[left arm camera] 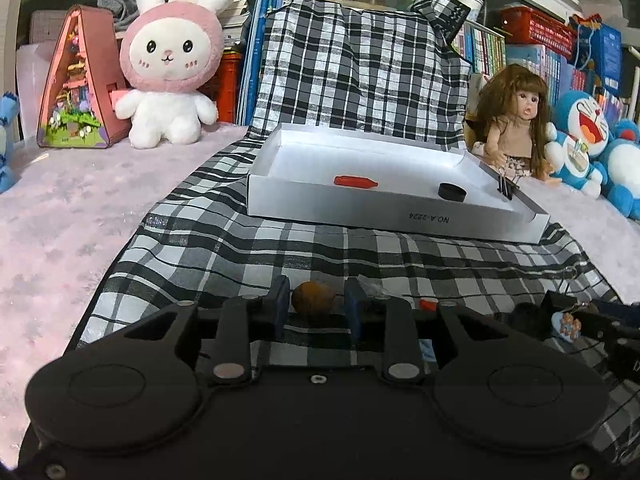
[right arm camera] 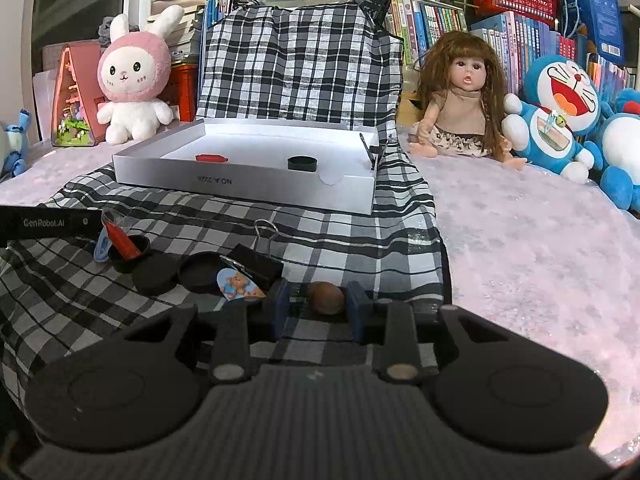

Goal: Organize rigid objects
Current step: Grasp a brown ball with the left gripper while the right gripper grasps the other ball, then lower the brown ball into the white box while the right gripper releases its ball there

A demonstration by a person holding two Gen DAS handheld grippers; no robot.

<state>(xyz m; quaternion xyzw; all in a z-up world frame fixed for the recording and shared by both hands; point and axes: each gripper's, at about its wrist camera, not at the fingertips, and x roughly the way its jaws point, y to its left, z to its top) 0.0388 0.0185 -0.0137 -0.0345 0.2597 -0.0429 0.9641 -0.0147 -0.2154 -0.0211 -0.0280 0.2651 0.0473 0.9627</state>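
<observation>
At centre frame, the white box [right arm camera: 244,184] on the checked cloth [right arm camera: 360,248] holds a red piece [right arm camera: 211,157], black cap [right arm camera: 302,163] and clip [right arm camera: 370,148]. Lower left, caps [right arm camera: 154,276] and a binder clip [right arm camera: 256,262] remain outside. Each gripper, left [left arm camera: 316,300] and right [right arm camera: 326,300], brackets a brown nut [right arm camera: 326,298]; grip uncertain.

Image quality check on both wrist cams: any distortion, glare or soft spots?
Left wrist view: strong fisheye bending, dark vignetted corners, white cardboard tray sharp, brown nut-like ball between the left gripper fingers slightly soft. Right wrist view: same barrel distortion, glittery sheen on the pink fuzzy cover, bookshelf background dim but readable.
</observation>
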